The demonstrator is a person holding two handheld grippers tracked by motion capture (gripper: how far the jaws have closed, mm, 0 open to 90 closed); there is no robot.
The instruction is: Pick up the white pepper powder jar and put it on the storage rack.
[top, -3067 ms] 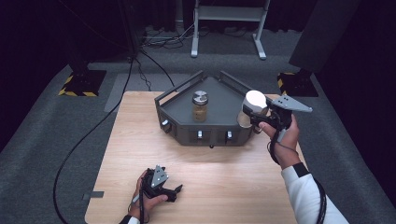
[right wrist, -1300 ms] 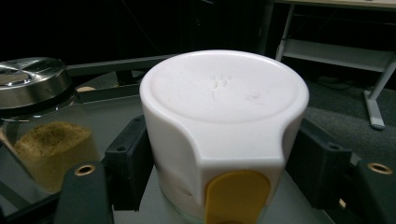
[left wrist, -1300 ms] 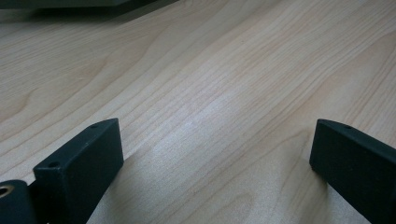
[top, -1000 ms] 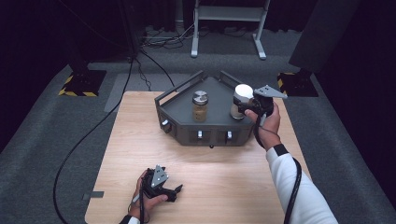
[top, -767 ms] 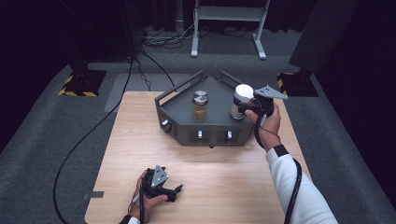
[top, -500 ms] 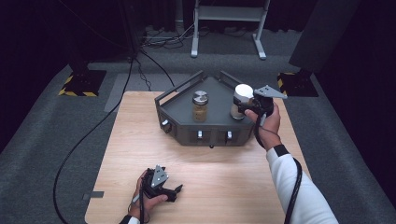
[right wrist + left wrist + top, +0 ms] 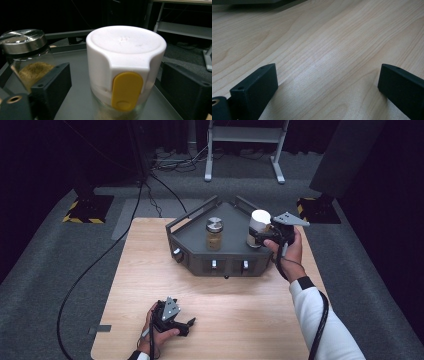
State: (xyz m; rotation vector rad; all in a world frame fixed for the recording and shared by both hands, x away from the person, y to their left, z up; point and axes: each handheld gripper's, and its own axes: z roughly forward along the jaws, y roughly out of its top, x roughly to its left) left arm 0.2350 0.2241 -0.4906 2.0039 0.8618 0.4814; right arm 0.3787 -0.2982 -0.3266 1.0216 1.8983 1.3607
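A glass jar with a white lid point(image 7: 260, 226) and a yellow tab point(image 7: 127, 91) stands in the right part of the dark grey tray point(image 7: 200, 262). My right gripper point(image 7: 257, 239) is around it, and its jaws have just been opening. A gap shows on both sides of the jar point(image 7: 125, 57), so the pads no longer press on it. A second jar with a metal lid point(image 7: 214, 234) and brown contents point(image 7: 23, 50) stands mid-tray. My left gripper point(image 7: 186, 324) rests open on the wooden table near the front edge, with only bare wood between its jaws point(image 7: 325, 85).
The tray has raised rails along its back and sits at the far middle of the table point(image 7: 150, 285). A black cable point(image 7: 90, 270) trails off the table's left side. A metal stand point(image 7: 245, 150) and hazard-striped bases point(image 7: 85, 212) are on the floor beyond.
Since the oldest frame my right hand has moved the white-lidded jar leftward, from past the tray's right corner to over the tray. Over the last second both hands stay still.
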